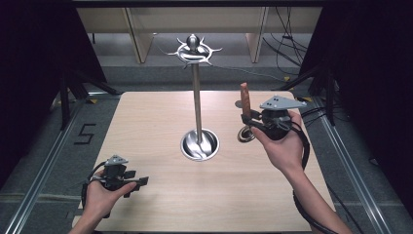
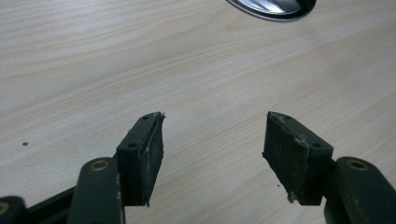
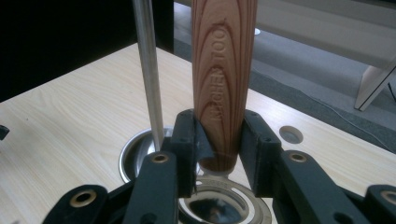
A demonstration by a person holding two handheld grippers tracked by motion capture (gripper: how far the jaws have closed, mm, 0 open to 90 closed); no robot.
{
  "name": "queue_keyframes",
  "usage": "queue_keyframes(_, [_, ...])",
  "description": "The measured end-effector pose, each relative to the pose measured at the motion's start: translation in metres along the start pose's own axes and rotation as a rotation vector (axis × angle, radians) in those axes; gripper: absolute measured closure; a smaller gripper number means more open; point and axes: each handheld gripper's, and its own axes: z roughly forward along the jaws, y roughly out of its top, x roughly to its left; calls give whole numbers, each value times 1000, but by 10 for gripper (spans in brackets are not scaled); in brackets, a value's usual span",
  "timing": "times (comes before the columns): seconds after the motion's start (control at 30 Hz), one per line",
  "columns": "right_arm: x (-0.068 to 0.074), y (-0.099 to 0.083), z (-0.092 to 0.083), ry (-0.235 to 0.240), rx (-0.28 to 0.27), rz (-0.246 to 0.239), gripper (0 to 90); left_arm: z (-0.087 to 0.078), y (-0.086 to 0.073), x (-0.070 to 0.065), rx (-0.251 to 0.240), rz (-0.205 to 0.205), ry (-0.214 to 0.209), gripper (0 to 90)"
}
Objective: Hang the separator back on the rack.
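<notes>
The right tool (image 3: 217, 140) pinches the wooden handle (image 3: 223, 79) of a kitchen utensil upright beside the hook stand (image 1: 197, 97), probably so it can be hung up top, while the left tool (image 2: 212, 154) rests spread and empty over the bench (image 2: 93, 60).

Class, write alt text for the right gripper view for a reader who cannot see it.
The right claw grips the lower end of an upright wooden handle stamped with lettering, above a shiny metal ring. To its left, a steel pole rises from a round base on the pale wooden table.
</notes>
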Motion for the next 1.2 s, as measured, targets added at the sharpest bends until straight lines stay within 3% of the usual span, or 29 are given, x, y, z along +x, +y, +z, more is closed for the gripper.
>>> queue_keyframes(0.03, [1, 1, 0, -2, 0, 8, 696, -1, 0, 1, 14, 19, 2, 370])
queue_keyframes(0.07, [0, 1, 2, -10, -19, -4, 696, -1, 1, 2, 9, 15, -9, 370])
queue_keyframes(0.1, [1, 2, 2, -4, -7, 12, 695, -2, 1, 2, 15, 18, -10, 370])
queue_keyframes(0.13, [0, 3, 2, 3, -4, -6, 696, -2, 1, 2, 12, 18, -9, 370])
queue_keyframes(0.5, [3, 11, 7, 8, -17, 2, 696, -3, 1, 2, 5, 17, 2, 370])
queue_keyframes(0.53, [4, 11, 9, -3, -37, 5, 696, -2, 1, 2, -11, 1, -7, 370])
queue_keyframes(0.6, [4, 13, 8, 7, -12, 17, 695, -4, 1, 4, 13, 19, -11, 370])
queue_keyframes(0.77, [4, 17, 9, 12, -13, 12, 695, -1, 1, 1, -14, -8, -3, 371])
queue_keyframes(0.8, [4, 18, 11, 3, -38, 2, 696, -1, 1, 1, -15, -7, -2, 370])
queue_keyframes(0.83, [4, 20, 9, 16, -17, 13, 696, -1, 1, 1, -15, -7, -2, 371])
queue_keyframes(0.9, [4, 21, 10, 10, -41, 7, 696, -1, 1, 1, -14, -7, -3, 371])
queue_keyframes(1.0, [4, 24, 11, 35, -31, -6, 695, -1, 1, 1, -15, -7, -3, 370])
queue_keyframes(1.07, [6, 25, 11, 22, -41, 11, 696, -3, 1, 3, 2, 19, -5, 370])
queue_keyframes(1.1, [5, 26, 12, 24, -51, -12, 696, -3, 1, 3, 0, 19, -4, 371])
queue_keyframes(1.2, [6, 28, 12, 41, -40, -10, 696, -4, 2, 3, 6, 17, -10, 370])
